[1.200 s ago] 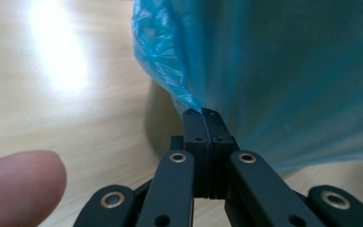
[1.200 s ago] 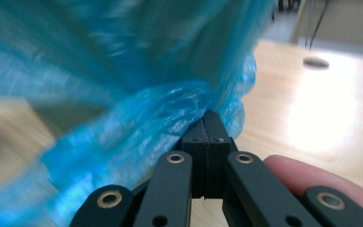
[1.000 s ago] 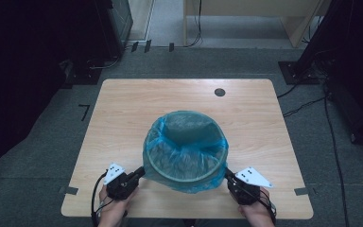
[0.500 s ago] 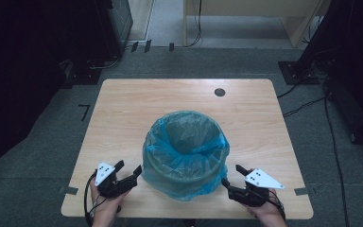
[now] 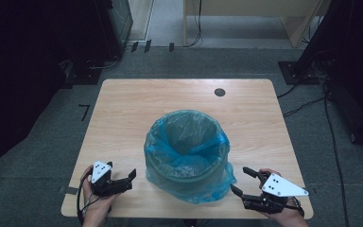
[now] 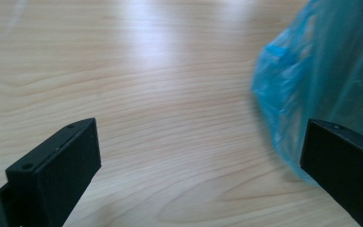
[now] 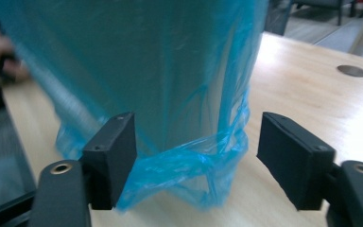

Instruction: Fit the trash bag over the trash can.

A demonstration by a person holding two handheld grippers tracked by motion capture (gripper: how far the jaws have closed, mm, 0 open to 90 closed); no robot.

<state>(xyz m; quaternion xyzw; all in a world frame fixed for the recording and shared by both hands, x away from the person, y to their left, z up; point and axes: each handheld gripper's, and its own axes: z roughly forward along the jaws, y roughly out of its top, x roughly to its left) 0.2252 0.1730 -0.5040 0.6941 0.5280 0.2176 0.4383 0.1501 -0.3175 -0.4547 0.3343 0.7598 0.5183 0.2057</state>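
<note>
Bin: we see the green bin [image 5: 187, 177] standing near our edge of the wooden table [image 5: 137, 109], between our two claws.
Bag: the blue bag [image 5: 187, 142] lines it and hangs over the rim.
Left claw: our left gripper [image 5: 128, 178] has just been opening wide and holds nothing.
Right claw: our right gripper [image 5: 241, 181] is open too, empty, just beside the bag's loose skirt.
Doing it well: we think we should pull both claws straight back, so no plastic snags.
Change: a second ago we pinched the bag at both sides; now we are apart from it.
</note>
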